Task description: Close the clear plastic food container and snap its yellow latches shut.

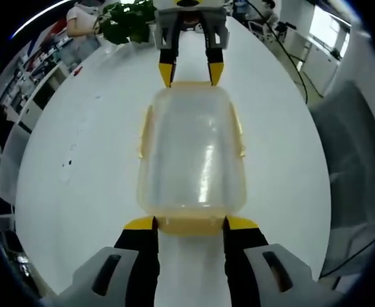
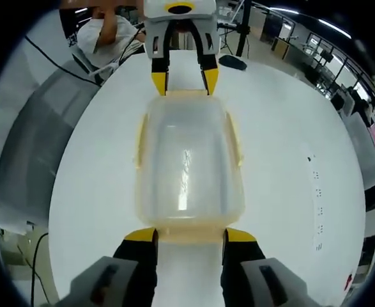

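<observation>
The clear plastic container (image 1: 192, 153) (image 2: 187, 163) lies lengthwise on the white table (image 1: 78, 160) (image 2: 283, 147), its lid resting on top. Yellow side latches (image 1: 143, 131) (image 2: 139, 137) stick out from both long sides. My left gripper (image 1: 190, 224) (image 2: 184, 82) is open, its yellow-tipped jaws flanking the yellow end latch (image 1: 190, 226) at one short end. At the opposite short end my right gripper (image 2: 190, 235) (image 1: 191, 73) is open too, its jaws on either side of that end's latch (image 2: 188, 236). Whether the tips touch the container I cannot tell.
A potted plant (image 1: 128, 22) stands at the table's far end beside a seated person (image 1: 82, 18) (image 2: 104, 32). A grey chair (image 1: 356, 173) (image 2: 40, 147) is off one long side. A dark object (image 2: 232, 62) and cables lie near the other end.
</observation>
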